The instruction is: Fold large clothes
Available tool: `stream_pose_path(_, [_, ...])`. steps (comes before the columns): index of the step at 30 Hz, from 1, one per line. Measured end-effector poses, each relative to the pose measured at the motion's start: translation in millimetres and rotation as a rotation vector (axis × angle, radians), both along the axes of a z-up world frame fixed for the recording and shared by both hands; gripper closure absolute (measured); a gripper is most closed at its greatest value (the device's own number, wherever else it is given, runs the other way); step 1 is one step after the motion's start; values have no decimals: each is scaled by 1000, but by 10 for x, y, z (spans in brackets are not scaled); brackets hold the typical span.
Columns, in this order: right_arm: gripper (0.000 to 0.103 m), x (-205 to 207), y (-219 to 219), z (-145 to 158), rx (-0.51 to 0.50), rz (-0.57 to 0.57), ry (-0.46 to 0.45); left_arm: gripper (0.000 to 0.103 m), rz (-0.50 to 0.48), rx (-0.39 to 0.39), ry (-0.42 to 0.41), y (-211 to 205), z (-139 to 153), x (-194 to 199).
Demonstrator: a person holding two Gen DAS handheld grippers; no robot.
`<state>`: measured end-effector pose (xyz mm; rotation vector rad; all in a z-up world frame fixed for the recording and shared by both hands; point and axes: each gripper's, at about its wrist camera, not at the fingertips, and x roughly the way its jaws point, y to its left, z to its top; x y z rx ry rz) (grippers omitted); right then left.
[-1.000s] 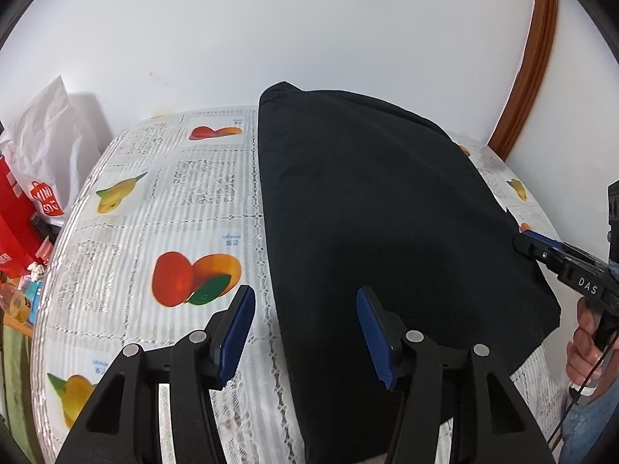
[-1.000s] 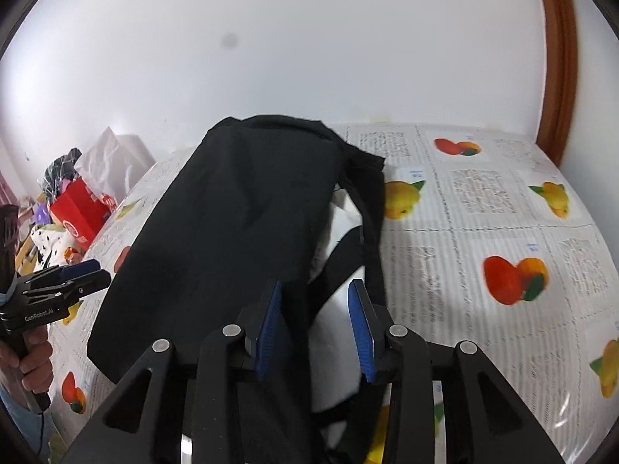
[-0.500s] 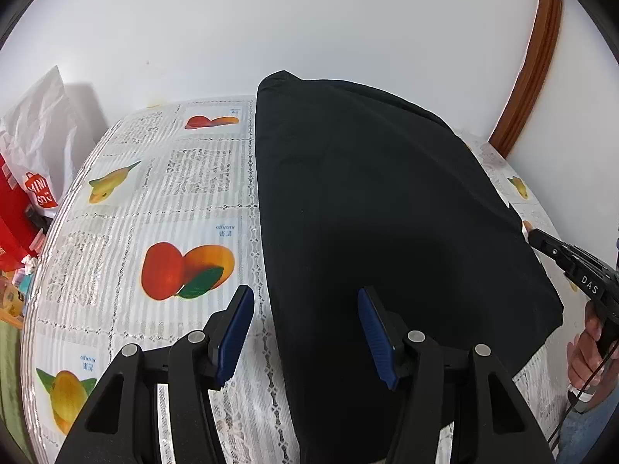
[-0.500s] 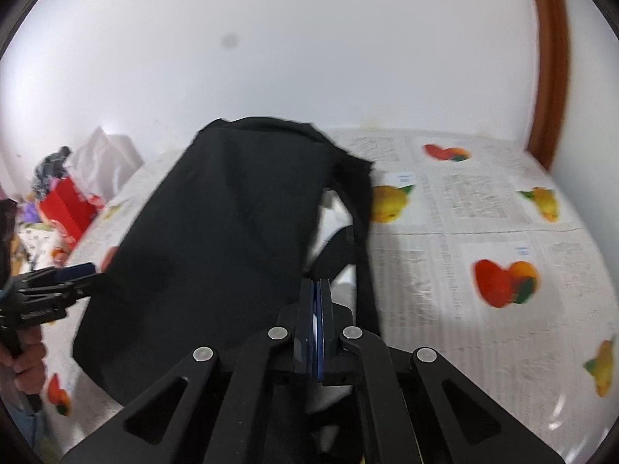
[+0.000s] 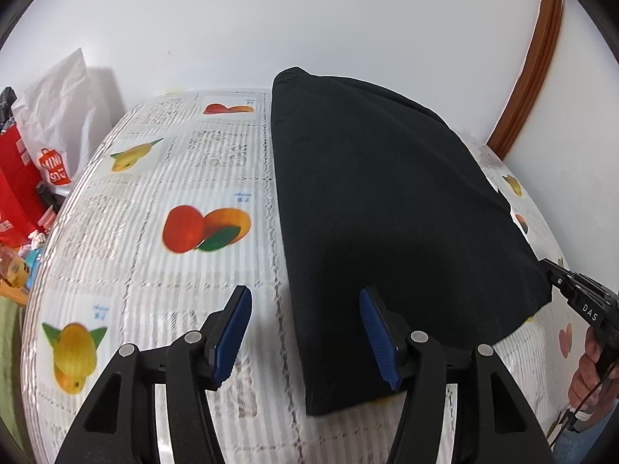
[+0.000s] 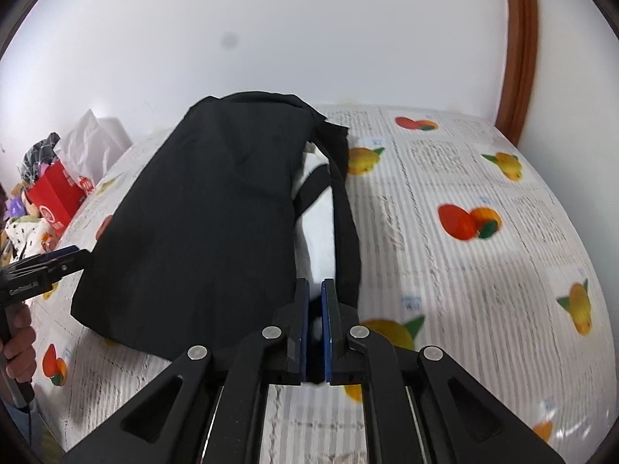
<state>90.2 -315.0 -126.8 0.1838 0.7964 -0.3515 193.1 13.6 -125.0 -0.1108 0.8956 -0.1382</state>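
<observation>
A large black garment (image 5: 387, 212) lies folded lengthwise on a fruit-print tablecloth (image 5: 174, 270). In the right wrist view the garment (image 6: 216, 208) shows a white inner part (image 6: 319, 208) along its right edge. My left gripper (image 5: 305, 328) is open above the garment's near left edge, holding nothing. My right gripper (image 6: 314, 301) has its blue pads nearly together at the garment's near right edge, with white cloth between them. The right gripper also shows at the far right of the left wrist view (image 5: 553, 270), at the garment's corner.
A white bag (image 5: 62, 116) and a red box (image 5: 19, 193) stand off the table's left side. A white wall is behind the table, with a brown door frame (image 5: 530, 65) at the right. The left gripper shows at the left edge of the right wrist view (image 6: 73, 253).
My right gripper has shut from open onto the garment's near edge. My left gripper stayed open and rose slightly, shifting the view.
</observation>
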Motion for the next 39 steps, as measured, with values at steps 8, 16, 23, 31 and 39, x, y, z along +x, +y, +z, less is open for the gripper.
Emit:
stream_pose_path(8, [78,-223,120,36,-45,-59,36,41,42,13,-18,67,92,-336])
stream_pose_path(16, [42,-622,367,441,-48,-91,-25,33,60,33,-83,-16,356,-779])
stream_pose_path(23, [28,-1059,673,761,-79,-121,-75,20,87,33,-171,-72,622,-1246])
stream_pose_path(31, [4,-1471,1044,853,-157,-139,-96,13,117,69,-226,-148,800,-1701])
stream_pose_path(39, [0,-1807,1230,970,-199,-172,-156,11,92,83,-256,-288,918,-1957])
